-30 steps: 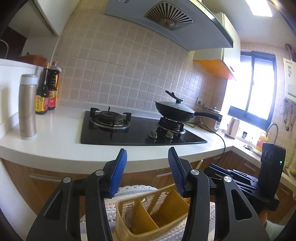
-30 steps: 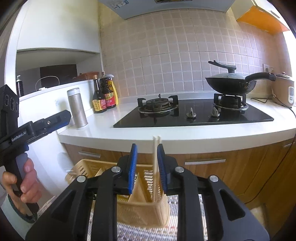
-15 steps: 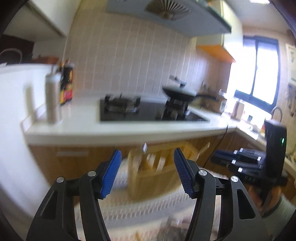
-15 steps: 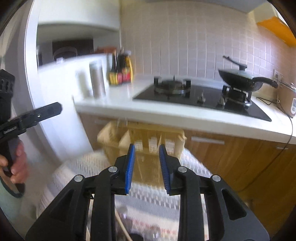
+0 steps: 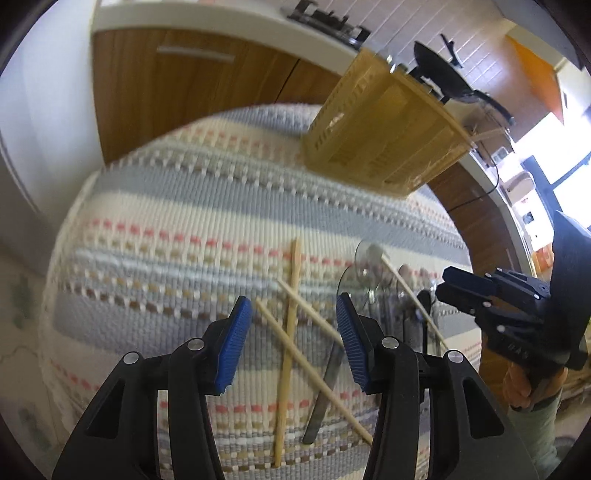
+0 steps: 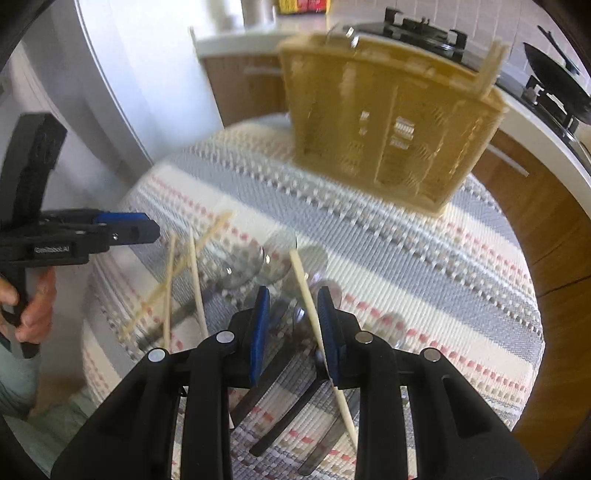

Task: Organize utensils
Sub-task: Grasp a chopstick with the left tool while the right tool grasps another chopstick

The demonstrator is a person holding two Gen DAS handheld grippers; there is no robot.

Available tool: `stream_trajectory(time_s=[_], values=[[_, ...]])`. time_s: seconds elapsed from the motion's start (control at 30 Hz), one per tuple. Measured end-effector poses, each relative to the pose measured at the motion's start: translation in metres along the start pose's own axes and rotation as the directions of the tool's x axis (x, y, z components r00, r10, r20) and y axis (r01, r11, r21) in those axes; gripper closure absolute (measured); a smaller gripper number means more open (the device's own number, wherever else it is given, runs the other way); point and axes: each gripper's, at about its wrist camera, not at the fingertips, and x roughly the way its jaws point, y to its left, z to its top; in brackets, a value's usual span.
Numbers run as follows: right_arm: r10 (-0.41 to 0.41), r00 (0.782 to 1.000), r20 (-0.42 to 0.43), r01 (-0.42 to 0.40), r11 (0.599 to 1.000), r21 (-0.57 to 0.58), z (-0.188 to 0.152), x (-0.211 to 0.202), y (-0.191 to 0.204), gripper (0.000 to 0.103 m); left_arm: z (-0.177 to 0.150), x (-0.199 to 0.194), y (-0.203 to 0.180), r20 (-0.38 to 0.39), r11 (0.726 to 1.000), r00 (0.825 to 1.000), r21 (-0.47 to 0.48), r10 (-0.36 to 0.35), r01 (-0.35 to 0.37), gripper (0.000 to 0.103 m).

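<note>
A tan slotted utensil basket [image 5: 384,136] [image 6: 388,122] stands at the far side of a striped woven mat [image 5: 184,206], with chopsticks [image 6: 491,70] upright in its right corner. My left gripper [image 5: 293,343] [image 6: 151,232] points down over three crossed wooden chopsticks [image 5: 290,325]. Its jaws are closing, and the pads touch nothing. My right gripper [image 6: 293,332] [image 5: 443,284] hovers with a narrow gap over one chopstick [image 6: 306,291], which lies on clear plastic spoons [image 6: 240,266] and dark-handled cutlery [image 6: 280,424]; nothing is gripped.
Wooden cabinet fronts [image 5: 177,74] and a white counter edge [image 6: 539,125] run behind the mat. A black hob [image 6: 424,29] and a wok [image 6: 554,77] sit on the counter. A hand [image 6: 33,314] holds the left gripper's handle.
Both grippers tipped from level to pointing down at the mat and sank toward it. The right one no longer holds the chopstick it had over the basket. The left jaws widened, then narrowed.
</note>
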Motion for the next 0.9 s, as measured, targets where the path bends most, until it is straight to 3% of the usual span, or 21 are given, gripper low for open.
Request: stream_trajectory(time_s=[0.2, 0.33, 0.4, 0.5, 0.57, 0.67, 0.77, 0.9], values=[[-0.018, 0.997, -0.078, 0.019, 1.0, 0.006, 0.0, 0.027, -0.004, 0.079, -0.007, 0.024, -0.008, -0.022, 0.996, 0.996, 0.009, 0.091, -0.091, 0.057], [-0.013, 0.995, -0.094, 0.014, 1.0, 0.006, 0.001, 0.035, -0.002, 0.079, -0.004, 0.038, -0.014, -0.038, 0.992, 0.992, 0.01, 0.124, -0.123, 0.063], [-0.02, 0.994, -0.103, 0.02, 1.0, -0.003, 0.003, 0.041, -0.001, 0.085, -0.004, 0.04, -0.019, -0.021, 0.987, 0.987, 0.026, 0.16, -0.159, 0.064], [-0.024, 0.993, -0.116, 0.023, 1.0, -0.009, 0.002, 0.047, 0.003, 0.096, -0.005, 0.042, -0.027, -0.019, 0.984, 0.984, 0.034, 0.176, -0.175, 0.074], [-0.028, 0.994, -0.109, 0.027, 1.0, -0.014, 0.002, 0.046, 0.005, 0.097, -0.004, 0.046, -0.031, -0.012, 0.98, 0.981, 0.043, 0.196, -0.195, 0.078], [-0.035, 0.995, -0.091, 0.034, 0.999, -0.016, 0.0, 0.043, 0.003, 0.102, -0.004, 0.048, -0.037, -0.006, 0.981, 0.982, 0.049, 0.188, -0.188, 0.093], [-0.036, 0.997, -0.069, 0.036, 0.999, -0.003, -0.004, 0.035, -0.001, 0.103, -0.002, 0.056, -0.048, -0.002, 0.982, 0.984, 0.059, 0.181, -0.18, 0.094], [-0.041, 0.999, -0.034, 0.042, 0.999, 0.016, -0.007, 0.021, -0.006, 0.103, -0.002, 0.045, -0.046, 0.024, 0.99, 0.993, 0.074, 0.116, -0.118, 0.1]])
